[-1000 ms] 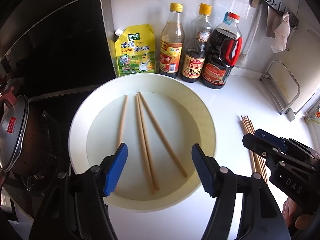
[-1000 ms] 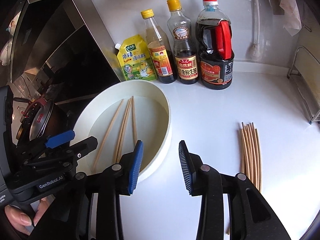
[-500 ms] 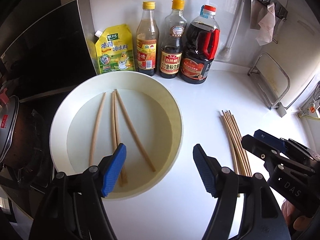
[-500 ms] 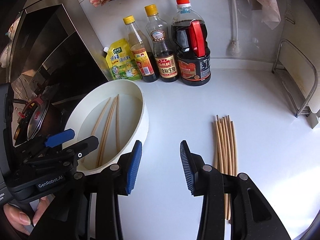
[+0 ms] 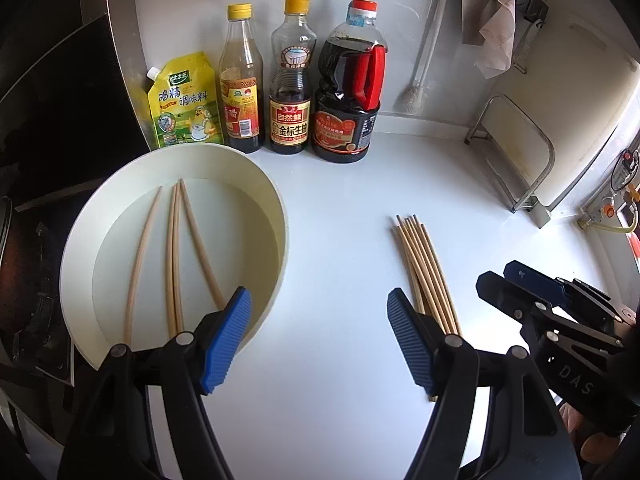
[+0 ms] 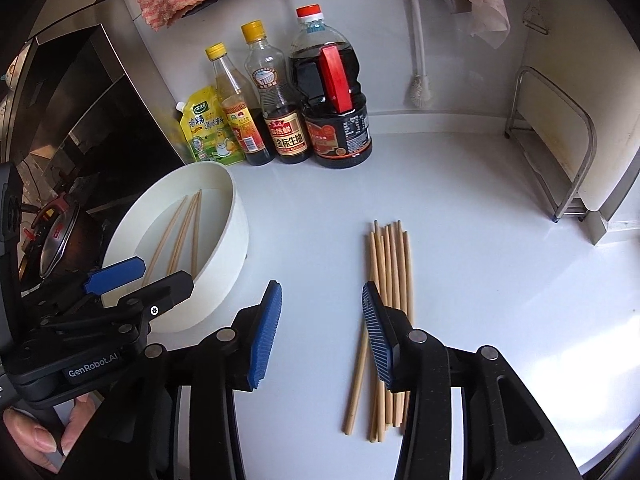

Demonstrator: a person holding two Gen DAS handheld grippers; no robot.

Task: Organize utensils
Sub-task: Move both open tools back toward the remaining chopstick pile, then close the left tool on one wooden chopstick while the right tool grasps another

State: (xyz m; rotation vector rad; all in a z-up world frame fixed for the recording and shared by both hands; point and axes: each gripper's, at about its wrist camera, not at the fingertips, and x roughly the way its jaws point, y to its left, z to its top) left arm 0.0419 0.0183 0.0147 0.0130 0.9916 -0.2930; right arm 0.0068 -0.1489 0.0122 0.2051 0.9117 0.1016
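Both fisheye views look steeply down from close above the glossy white counter (image 5: pixel 340 360), each along its own blue-padded fingers (image 5: pixel 224 340) at the lower edge of the frame, facing the white back wall. Both share the round cream basin (image 5: pixel 280 216) at left, the bundle of wooden chopsticks (image 6: pixel 394 264) lying on the counter, and the row of sauce bottles (image 6: pixel 280 100) at the top.
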